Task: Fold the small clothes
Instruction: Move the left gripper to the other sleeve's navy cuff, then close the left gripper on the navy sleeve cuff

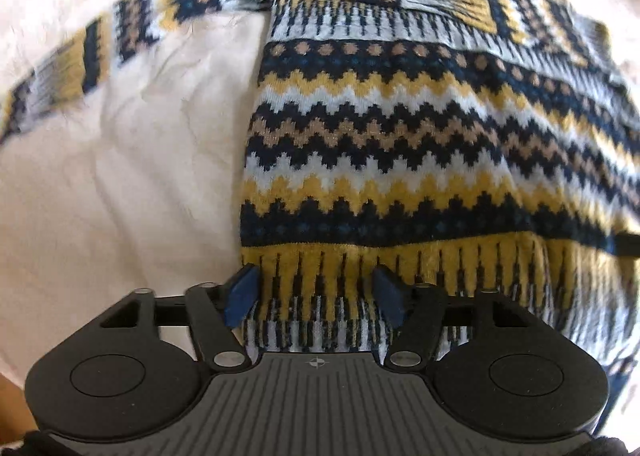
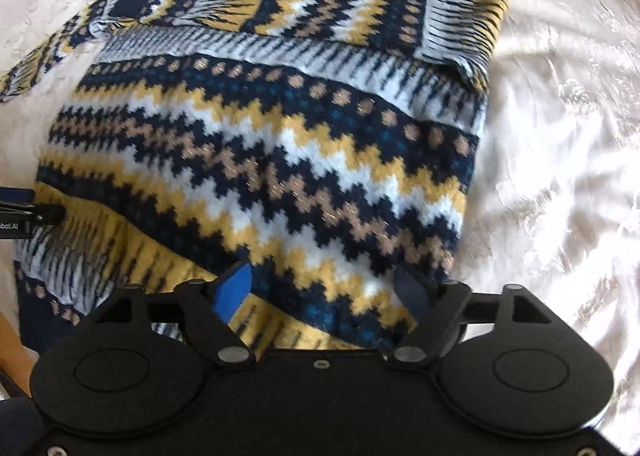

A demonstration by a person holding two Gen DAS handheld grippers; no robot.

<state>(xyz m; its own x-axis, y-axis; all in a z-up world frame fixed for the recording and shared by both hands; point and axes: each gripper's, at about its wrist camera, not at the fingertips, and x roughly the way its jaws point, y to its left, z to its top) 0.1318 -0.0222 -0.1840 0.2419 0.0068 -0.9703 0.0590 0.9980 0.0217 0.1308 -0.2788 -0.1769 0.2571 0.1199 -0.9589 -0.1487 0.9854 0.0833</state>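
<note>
Seen from the left wrist, the sweater (image 1: 400, 144) lies flat on a pale sheet (image 1: 120, 176), its body spread out with the hem nearest the camera and one sleeve (image 1: 100, 52) stretched away to the upper left; the other sleeve appears folded across the chest near the top. The left gripper (image 1: 314, 296) hangs almost straight down over the hem's left corner, its blue pads (image 1: 240, 296) set apart with the yellow-and-black ribbed band between them. The knit bulges up between the pads, yet they do not seem to press on it, so the jaws read as open around the hem, not gripping it, probably placed there so the bottom edge can be taken at its corner. From the right wrist, the same sweater (image 2: 260, 144) fills the view on the bright, crinkled sheet (image 2: 560, 136), collar at the top and a folded sleeve (image 2: 460, 28) lying over the right shoulder. The right gripper (image 2: 324, 292) stands wide over the lower right part of the body, pads well apart with fabric below and between them but nothing clamped; blur makes contact hard to judge. The left gripper (image 2: 24, 212) shows at the left edge beside the hem, so the two hands bracket the bottom edge, a sensible stance for lifting it toward the collar.
</note>
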